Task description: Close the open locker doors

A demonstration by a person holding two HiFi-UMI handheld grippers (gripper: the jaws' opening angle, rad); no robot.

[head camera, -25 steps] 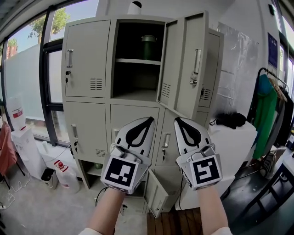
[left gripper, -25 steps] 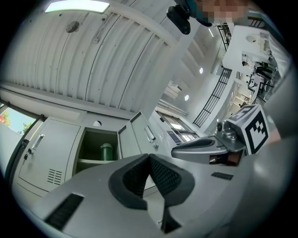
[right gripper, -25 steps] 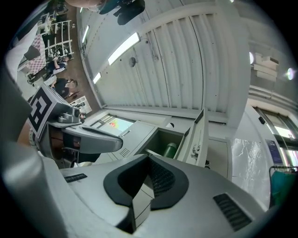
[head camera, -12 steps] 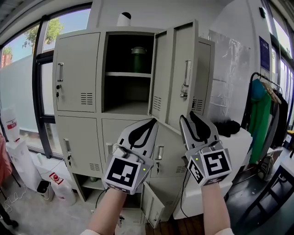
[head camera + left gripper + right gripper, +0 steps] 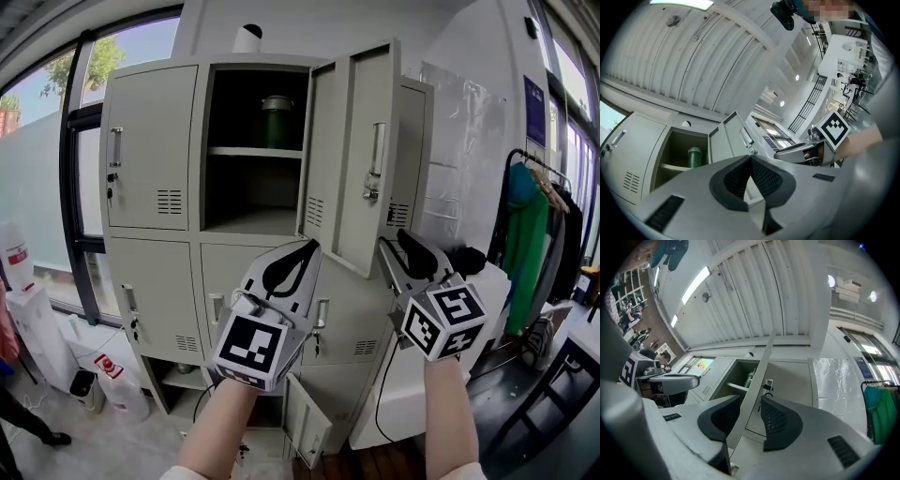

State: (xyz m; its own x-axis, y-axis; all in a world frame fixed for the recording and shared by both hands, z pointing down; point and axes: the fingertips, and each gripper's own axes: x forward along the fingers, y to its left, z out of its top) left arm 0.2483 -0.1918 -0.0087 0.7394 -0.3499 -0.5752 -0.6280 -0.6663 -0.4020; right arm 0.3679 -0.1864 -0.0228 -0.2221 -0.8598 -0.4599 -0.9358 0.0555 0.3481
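The beige locker bank (image 5: 150,141) has its top middle compartment (image 5: 253,178) open, and that door (image 5: 361,159) swings out to the right. A second door (image 5: 412,150) stands ajar behind it, and a small bottom door (image 5: 305,433) hangs open near the floor. My left gripper (image 5: 311,246) is shut and empty, pointing up at the open compartment, its tips (image 5: 751,158) meeting. My right gripper (image 5: 394,239) is just below the swung door, and its jaws have just been opening. In the right gripper view the door's edge (image 5: 757,380) shows in the gap of my right gripper (image 5: 747,420), untouched by the pads.
A green flask (image 5: 276,117) stands on the open compartment's upper shelf. To the right are a white counter (image 5: 487,291) with a black bag (image 5: 466,258) and a rack with a green garment (image 5: 520,244). White containers (image 5: 117,380) sit on the floor at the left.
My right gripper has moved up and to the right, rolled, and gone from shut to open near the swung door. The left gripper rose slightly and stayed shut.
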